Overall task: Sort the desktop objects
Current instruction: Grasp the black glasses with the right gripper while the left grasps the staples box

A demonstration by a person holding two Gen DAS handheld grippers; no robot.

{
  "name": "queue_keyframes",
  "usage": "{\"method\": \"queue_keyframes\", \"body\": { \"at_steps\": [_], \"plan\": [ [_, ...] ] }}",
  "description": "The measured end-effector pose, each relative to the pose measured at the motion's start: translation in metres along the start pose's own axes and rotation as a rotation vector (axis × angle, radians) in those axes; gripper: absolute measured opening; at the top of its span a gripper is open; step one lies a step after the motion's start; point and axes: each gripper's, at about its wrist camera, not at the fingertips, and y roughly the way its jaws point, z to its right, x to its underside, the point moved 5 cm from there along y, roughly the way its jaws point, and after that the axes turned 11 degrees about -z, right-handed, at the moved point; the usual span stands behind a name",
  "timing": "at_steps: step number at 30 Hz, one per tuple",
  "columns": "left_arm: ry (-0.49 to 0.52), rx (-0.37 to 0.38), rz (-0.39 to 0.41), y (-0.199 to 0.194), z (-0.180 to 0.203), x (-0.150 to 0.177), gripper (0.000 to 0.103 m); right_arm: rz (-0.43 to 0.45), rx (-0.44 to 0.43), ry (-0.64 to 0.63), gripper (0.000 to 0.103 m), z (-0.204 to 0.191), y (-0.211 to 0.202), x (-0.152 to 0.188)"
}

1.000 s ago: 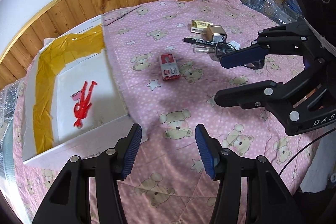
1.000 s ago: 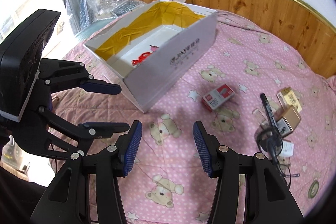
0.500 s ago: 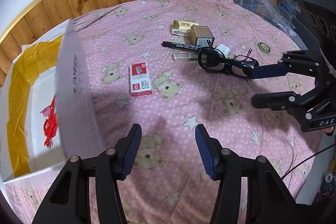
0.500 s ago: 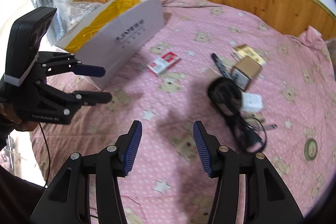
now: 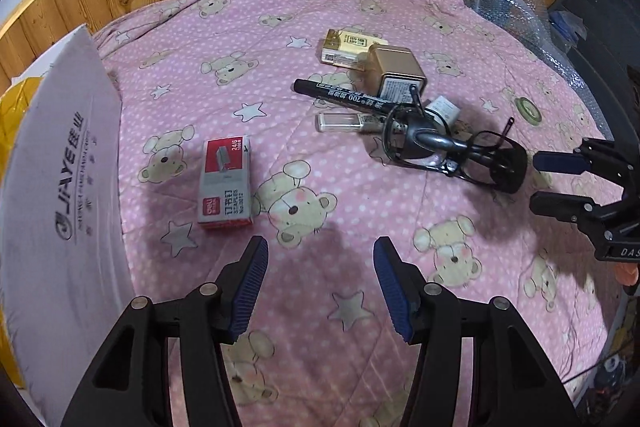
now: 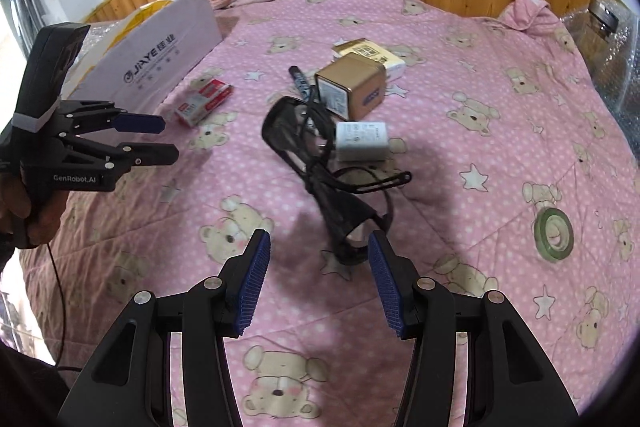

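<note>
Right wrist view: the right gripper [image 6: 316, 279] is hanging over the black glasses [image 6: 320, 171], jaws spread wide, holding nothing.

The left gripper [image 5: 320, 283] is waiting near the staple box [image 5: 226, 183], jaws spread too. The white box [image 5: 60, 187] is sitting off to the left, probably for putting things in.

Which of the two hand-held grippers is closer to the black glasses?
The right hand-held gripper: the glasses begin just ahead of its open fingers. The left hand-held gripper sits farther back, nearer the staple box.
</note>
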Motion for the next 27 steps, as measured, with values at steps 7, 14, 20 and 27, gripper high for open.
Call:
{"method": "queue_keyframes", "body": {
  "at_steps": [7,14,20,27],
  "plan": [
    [-0.047,-0.005,-0.02,0.027,-0.011,-0.017,0.06,0.033,0.064,-0.054,0.062,0.004,0.003,-0.018],
    [-0.113,-0.009,-0.009,0.048,-0.028,-0.036,0.06,0.009,0.071,-0.184,0.066,-0.012,0.025,-0.047],
    [-0.135,-0.006,0.024,0.054,-0.041,-0.05,0.066,-0.06,0.095,-0.233,0.066,-0.016,0.06,-0.052],
    [-0.063,0.064,0.018,0.045,-0.042,-0.047,0.037,-0.078,0.046,-0.201,0.047,-0.008,0.058,-0.039]
  ]
}}
